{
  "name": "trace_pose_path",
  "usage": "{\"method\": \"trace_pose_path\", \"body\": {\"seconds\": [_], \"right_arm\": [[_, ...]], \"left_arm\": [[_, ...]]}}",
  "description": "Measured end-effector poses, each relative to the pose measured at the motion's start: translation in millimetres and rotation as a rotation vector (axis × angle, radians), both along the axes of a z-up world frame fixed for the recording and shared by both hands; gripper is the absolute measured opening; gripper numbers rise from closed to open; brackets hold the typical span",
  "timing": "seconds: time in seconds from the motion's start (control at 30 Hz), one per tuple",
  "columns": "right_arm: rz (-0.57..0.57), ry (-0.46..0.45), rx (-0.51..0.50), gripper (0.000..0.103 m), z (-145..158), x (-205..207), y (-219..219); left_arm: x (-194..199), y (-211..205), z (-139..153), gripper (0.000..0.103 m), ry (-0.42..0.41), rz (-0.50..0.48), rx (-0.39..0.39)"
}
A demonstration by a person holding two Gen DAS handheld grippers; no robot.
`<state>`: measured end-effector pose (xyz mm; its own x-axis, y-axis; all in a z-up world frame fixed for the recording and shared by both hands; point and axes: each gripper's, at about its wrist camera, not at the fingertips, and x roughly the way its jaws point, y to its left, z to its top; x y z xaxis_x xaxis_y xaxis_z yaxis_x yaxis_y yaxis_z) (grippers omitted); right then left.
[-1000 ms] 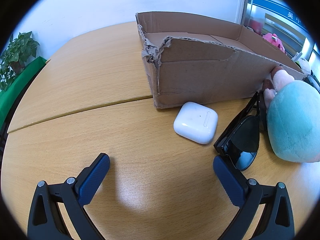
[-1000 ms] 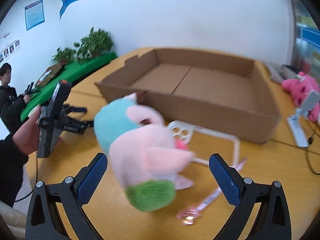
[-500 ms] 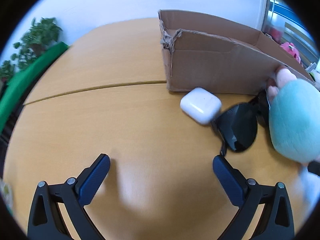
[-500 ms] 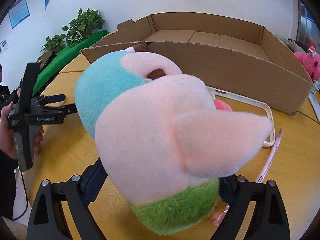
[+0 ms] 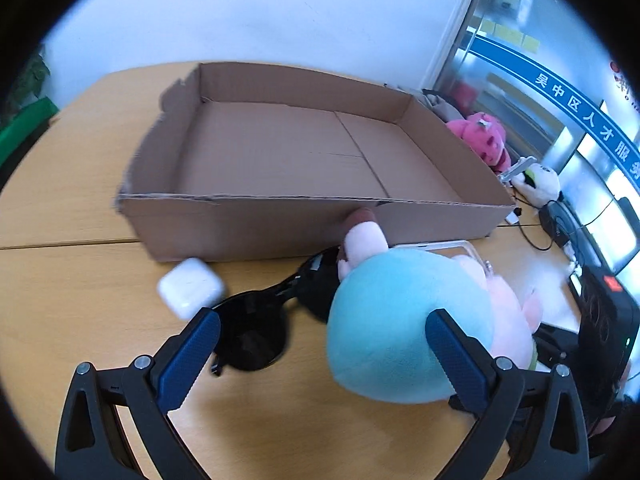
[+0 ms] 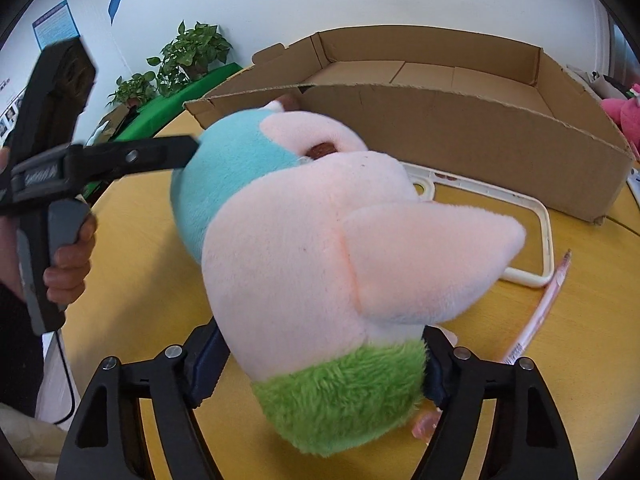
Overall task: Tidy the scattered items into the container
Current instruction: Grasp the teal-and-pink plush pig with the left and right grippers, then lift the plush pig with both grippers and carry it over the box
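Observation:
A plush toy [image 6: 304, 240], pink with a teal head and green base, sits between the fingers of my right gripper [image 6: 316, 364], which is closed on its lower body. The toy also shows in the left wrist view [image 5: 404, 320]. My left gripper [image 5: 320, 344] is open and hovers over black sunglasses [image 5: 264, 320] and the toy's teal head. A white earbud case [image 5: 190, 286] lies left of the sunglasses. The empty cardboard box [image 5: 256, 220] stands just behind these items, also seen in the right wrist view [image 6: 460, 132].
A white phone case [image 6: 516, 216] and a pink pen [image 6: 540, 312] lie on the wooden table [image 5: 72, 320] right of the toy. A pink plush [image 5: 484, 136] and cables sit beyond the box. Potted plants [image 6: 192, 52] stand at the far left.
My right gripper has closed in around the plush toy. My left gripper has moved right and up, from the bare table to above the sunglasses and toy.

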<state>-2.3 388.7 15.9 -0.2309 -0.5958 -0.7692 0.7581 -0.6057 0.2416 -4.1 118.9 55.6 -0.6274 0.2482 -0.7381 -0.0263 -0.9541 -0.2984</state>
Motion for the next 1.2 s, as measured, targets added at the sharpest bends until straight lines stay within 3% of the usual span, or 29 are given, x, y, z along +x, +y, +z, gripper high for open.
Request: {"method": "trace_pose_path", "body": {"seconds": [0.27, 0.33, 0.4, 0.57, 0.67, 0.83, 1.1, 1.2], "right_arm": [[0.052, -0.020, 0.009, 0.078, -6.0, 3.0, 20.3], [0.072, -0.006, 0.017, 0.077, -5.5, 4.9, 17.9], [0.087, 0.009, 0.024, 0.076, -4.8, 6.5, 16.0], [0.096, 0.015, -0.012, 0.071, 1.2, 10.5, 26.1], [0.113, 0.079, -0.021, 0.070, 18.9, 17.5, 26.2], [0.140, 0.200, -0.065, 0.069, 68.0, 13.8, 21.1], [0.218, 0.487, -0.110, 0.069, 188.9, -15.6, -8.8], [0.243, 0.597, -0.123, 0.069, 242.3, -30.1, -25.0]], "left_arm": [[4.0, 20.7, -22.2, 0.101, -0.056, -0.180, 0.218], [4.9, 41.3, -29.8, 0.095, -0.085, -0.246, 0.188], [7.9, 52.6, -28.5, 0.095, -0.070, -0.251, 0.143], [18.7, 49.6, -18.6, 0.084, -0.050, -0.247, 0.194], [28.3, 52.5, 1.8, 0.081, -0.003, -0.251, 0.170], [28.9, 50.2, 59.1, 0.081, 0.122, -0.234, 0.112], [12.2, 38.1, 181.3, 0.081, 0.372, -0.195, -0.059], [-0.3, 26.7, 229.7, 0.081, 0.445, -0.170, -0.088]]}}
